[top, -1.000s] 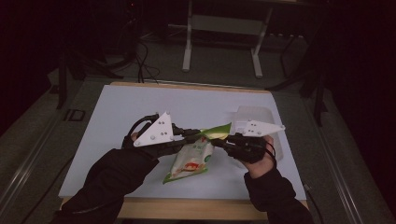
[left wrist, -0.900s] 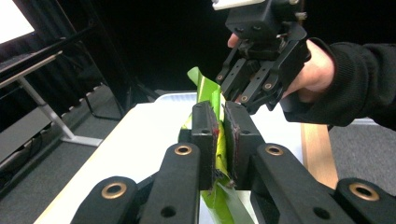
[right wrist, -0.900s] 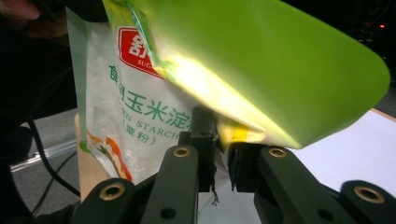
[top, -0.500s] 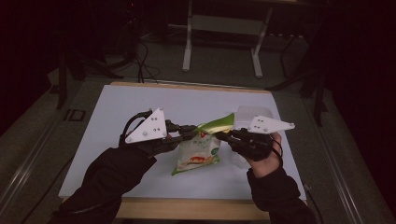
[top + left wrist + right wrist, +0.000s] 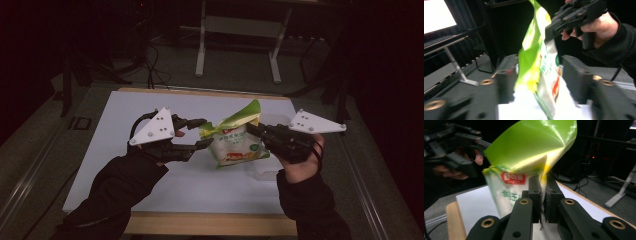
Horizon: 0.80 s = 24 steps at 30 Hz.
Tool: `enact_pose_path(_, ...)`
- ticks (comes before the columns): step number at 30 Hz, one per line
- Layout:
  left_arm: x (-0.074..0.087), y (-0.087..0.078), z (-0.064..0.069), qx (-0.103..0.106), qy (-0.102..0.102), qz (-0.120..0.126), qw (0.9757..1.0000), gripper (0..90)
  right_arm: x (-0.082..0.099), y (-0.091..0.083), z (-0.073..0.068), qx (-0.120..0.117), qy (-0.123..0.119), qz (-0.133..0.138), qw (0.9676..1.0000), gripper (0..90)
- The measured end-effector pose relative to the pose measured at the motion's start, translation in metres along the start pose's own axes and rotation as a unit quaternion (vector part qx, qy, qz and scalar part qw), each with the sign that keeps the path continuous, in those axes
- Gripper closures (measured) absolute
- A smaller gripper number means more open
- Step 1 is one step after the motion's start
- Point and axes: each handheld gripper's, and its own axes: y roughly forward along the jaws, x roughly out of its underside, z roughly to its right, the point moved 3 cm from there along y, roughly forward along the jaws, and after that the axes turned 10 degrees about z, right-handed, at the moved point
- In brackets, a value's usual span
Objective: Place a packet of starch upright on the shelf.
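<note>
Lifting works best if the right claw (image 5: 251, 128) keeps pinching the snack bag (image 5: 235, 142) edge; left claw (image 5: 204, 133), just opening, sits spread beside it.

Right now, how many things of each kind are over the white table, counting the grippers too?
Green and white snack bag: 1
Clear plastic container: 1
Grippers: 2, the left gripper open beside the bag, the right gripper shut on the bag's edge
Total: 4
</note>
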Motion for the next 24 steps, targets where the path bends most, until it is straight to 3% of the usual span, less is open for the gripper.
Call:
enact_pose_path(6, 0.013, -0.003, -0.003, -0.014, -0.046, -0.006, 0.9988, 15.5, -0.006, -0.014, 0.019, 0.028, 0.013, 0.011, 0.9995, 86.2)
enact_pose_path(9, 0.027, -0.004, 0.0, -0.015, -0.049, -0.024, 0.9984, 9.2, -0.008, -0.023, 0.027, 0.041, 0.013, 0.018, 0.9989, 86.2)
enact_pose_path(11, 0.038, -0.004, 0.003, -0.007, -0.063, -0.03, 0.9975, 2.4, -0.009, -0.03, 0.033, 0.051, 0.014, 0.02, 0.9984, 86.3)
enact_pose_path(17, 0.071, -0.011, 0.007, -0.012, -0.099, -0.053, 0.9936, 2.1, -0.004, -0.05, 0.05, 0.083, 0.018, 0.015, 0.9963, 86.3)
enact_pose_path(24, 0.1, -0.022, 0.007, -0.019, -0.135, -0.062, 0.9888, 2.0, 0.017, -0.065, 0.071, 0.113, 0.038, 0.002, 0.9929, 86.3)
